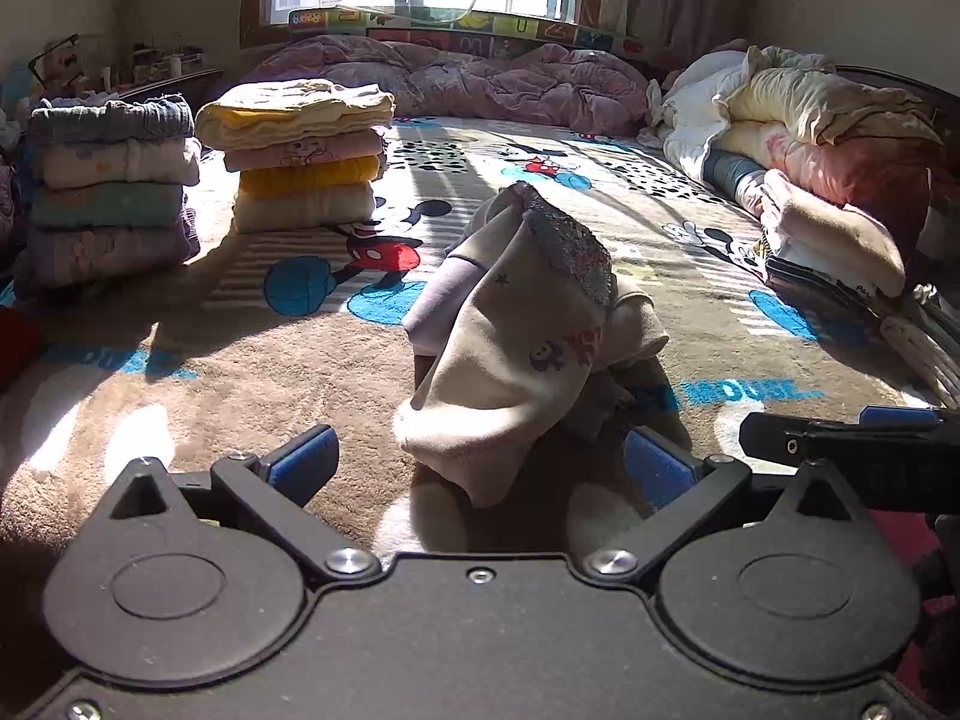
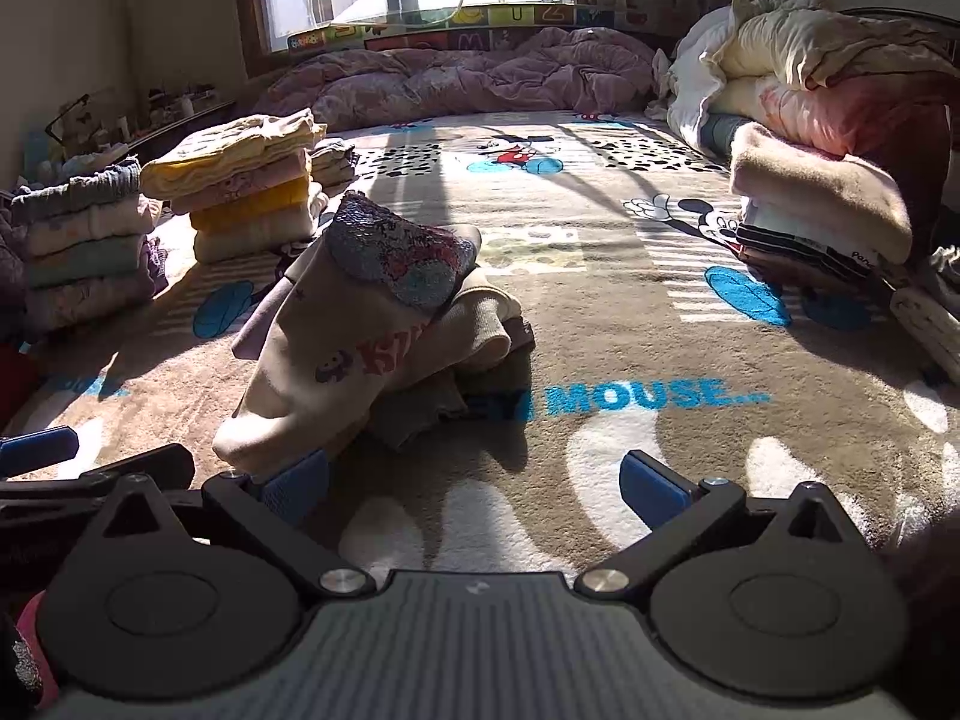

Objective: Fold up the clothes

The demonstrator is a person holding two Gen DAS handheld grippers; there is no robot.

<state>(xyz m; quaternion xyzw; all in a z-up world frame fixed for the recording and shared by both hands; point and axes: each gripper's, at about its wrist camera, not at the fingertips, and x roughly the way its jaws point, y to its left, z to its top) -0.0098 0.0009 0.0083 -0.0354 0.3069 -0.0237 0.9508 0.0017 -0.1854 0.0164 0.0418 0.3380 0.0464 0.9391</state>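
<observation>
A cream child's garment with a sequin patch and printed letters lies bunched and partly folded on the Mickey Mouse blanket. It also shows in the right wrist view. My left gripper is open, its blue pads on either side of the garment's near edge, not gripping it. My right gripper is open and empty, just right of the garment, whose near corner lies by its left pad. The right gripper's finger shows at the right edge of the left wrist view.
Two stacks of folded clothes stand at the left: one grey-topped, one yellow-topped. A pile of bedding and clothes lies along the right. A pink quilt lies under the window.
</observation>
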